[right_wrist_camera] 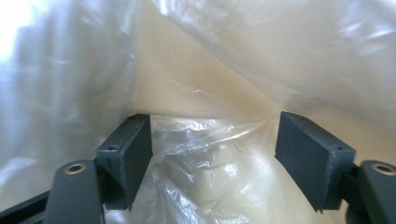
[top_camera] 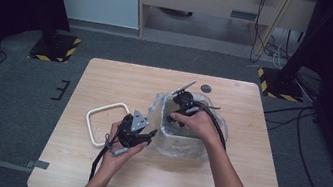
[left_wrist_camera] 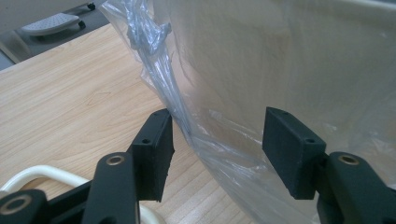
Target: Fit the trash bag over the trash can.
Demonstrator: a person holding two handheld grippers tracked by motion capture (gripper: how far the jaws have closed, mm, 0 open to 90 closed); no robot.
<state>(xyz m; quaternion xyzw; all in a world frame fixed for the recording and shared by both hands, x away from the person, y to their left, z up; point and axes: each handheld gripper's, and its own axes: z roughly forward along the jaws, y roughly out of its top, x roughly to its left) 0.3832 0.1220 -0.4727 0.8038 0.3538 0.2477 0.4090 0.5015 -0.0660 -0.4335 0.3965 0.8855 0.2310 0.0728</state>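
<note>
Nearest us, both forearms enter over the table (top_camera: 91,172). We note the right gripper (top_camera: 178,109), jaws apart and empty, inside the plastic-lined bin (top_camera: 168,133) mid-table; left gripper (top_camera: 143,135), half open, straddles bag plastic (left_wrist_camera: 219,140) ungripped, beside a white frame (top_camera: 94,121).

bin (top_camera: 165,124): table (top_camera: 91,172) centre, inside plastic bag (top_camera: 196,151)
ring frame (top_camera: 100,116): left of bin
left gripper (top_camera: 146,135): between frame and bin
right gripper (top_camera: 170,118): in bin
</note>
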